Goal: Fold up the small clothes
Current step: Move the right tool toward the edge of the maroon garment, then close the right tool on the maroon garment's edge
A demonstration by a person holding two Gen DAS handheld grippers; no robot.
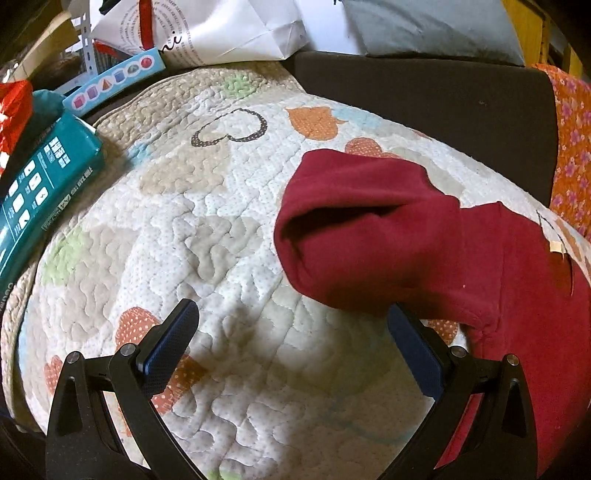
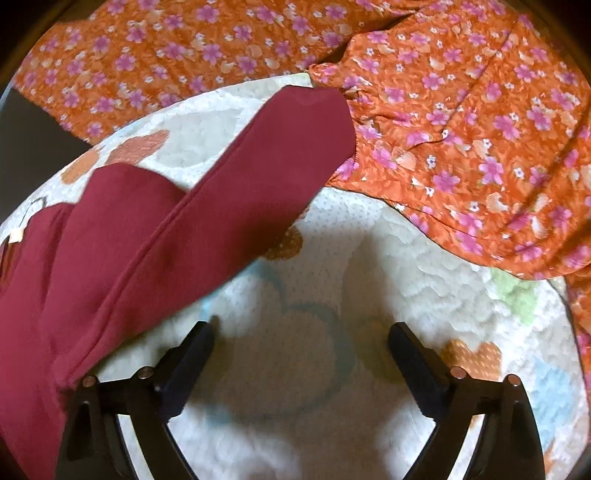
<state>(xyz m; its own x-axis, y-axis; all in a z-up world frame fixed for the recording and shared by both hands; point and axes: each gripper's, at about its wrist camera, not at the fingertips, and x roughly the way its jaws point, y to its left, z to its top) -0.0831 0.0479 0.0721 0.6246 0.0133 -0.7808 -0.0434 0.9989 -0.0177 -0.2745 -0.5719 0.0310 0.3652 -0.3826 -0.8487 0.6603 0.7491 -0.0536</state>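
Observation:
A dark red garment lies spread on a quilted mat with heart patches. In the left wrist view one sleeve, its cuff open, points left at the centre right. My left gripper is open and empty over the mat, its right finger just under the sleeve's lower edge. In the right wrist view the garment's other sleeve runs diagonally up to the right. My right gripper is open and empty above the mat, to the right of the garment's body.
An orange floral cloth lies crumpled at the mat's far and right sides, touching the sleeve's cuff. A teal box, a light blue box, white paper bags and a grey pillow stand beyond the mat.

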